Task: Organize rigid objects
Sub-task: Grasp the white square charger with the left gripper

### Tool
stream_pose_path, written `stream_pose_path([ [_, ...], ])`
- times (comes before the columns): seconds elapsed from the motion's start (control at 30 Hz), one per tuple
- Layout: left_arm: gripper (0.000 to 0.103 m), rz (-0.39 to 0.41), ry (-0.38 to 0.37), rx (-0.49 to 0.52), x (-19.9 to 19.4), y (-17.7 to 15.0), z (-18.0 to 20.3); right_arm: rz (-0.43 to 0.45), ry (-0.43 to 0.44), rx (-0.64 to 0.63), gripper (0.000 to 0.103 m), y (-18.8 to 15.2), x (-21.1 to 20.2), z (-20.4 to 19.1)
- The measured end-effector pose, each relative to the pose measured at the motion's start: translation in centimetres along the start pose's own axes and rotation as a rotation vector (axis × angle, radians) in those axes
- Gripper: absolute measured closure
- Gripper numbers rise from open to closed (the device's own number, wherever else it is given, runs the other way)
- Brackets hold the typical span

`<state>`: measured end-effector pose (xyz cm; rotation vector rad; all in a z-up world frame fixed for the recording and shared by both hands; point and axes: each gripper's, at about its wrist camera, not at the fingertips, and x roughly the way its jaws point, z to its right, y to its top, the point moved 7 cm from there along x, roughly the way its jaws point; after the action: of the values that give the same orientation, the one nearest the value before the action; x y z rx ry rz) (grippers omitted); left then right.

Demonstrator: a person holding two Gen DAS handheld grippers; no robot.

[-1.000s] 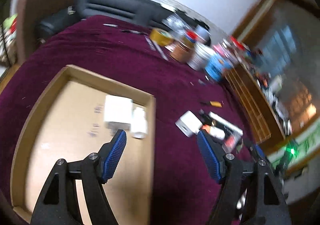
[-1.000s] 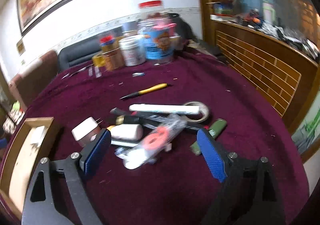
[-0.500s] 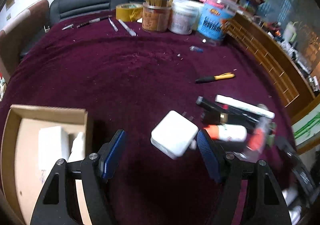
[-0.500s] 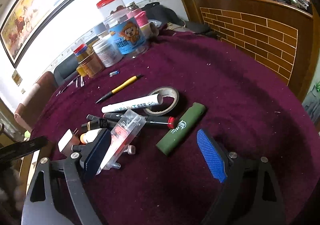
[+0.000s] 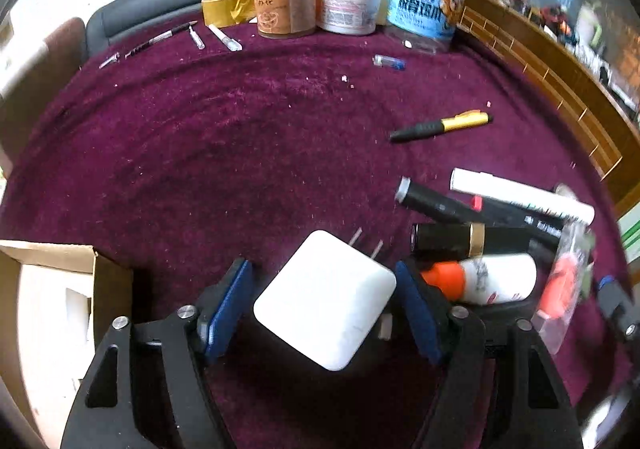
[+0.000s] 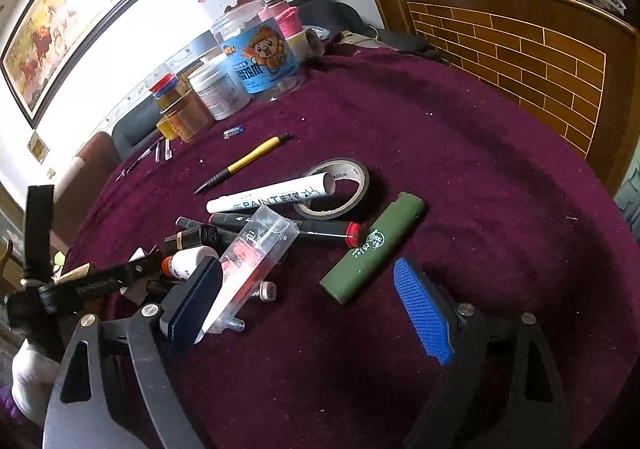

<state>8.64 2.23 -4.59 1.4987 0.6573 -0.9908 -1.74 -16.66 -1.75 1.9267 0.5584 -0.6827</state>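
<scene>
Left gripper (image 5: pixel 324 305) jaws were closing around the white square plug-in charger (image 5: pixel 326 299) on the maroon cloth (image 5: pixel 240 153), pads not clearly touching. Best squared to its flat sides. Right gripper (image 6: pixel 308 309) hung apart, empty.

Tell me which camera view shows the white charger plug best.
The left wrist view: the white charger plug sits whole and near between the closing pads of the left tool, prongs visible. In the right wrist view the left tool hides it almost fully.
</scene>
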Motion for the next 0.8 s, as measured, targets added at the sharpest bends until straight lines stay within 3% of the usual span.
stream_pose_path([
  [0.4,0.05,-0.007,-0.103,-0.119,-7.1,-5.9,-1.6,-0.021,0.001,0.036,0.015,-0.1,0.4,0.7],
  [0.63,0.05,-0.02,-0.097,-0.133,-6.8,-9.4,-1.2,-0.022,-0.002,0.051,0.015,-0.2,0.4,1.0],
  [0.8,0.044,0.073,-0.061,-0.1,-6.3,-9.7,-0.3,-0.029,-0.007,0.065,0.015,-0.2,0.4,1.3],
])
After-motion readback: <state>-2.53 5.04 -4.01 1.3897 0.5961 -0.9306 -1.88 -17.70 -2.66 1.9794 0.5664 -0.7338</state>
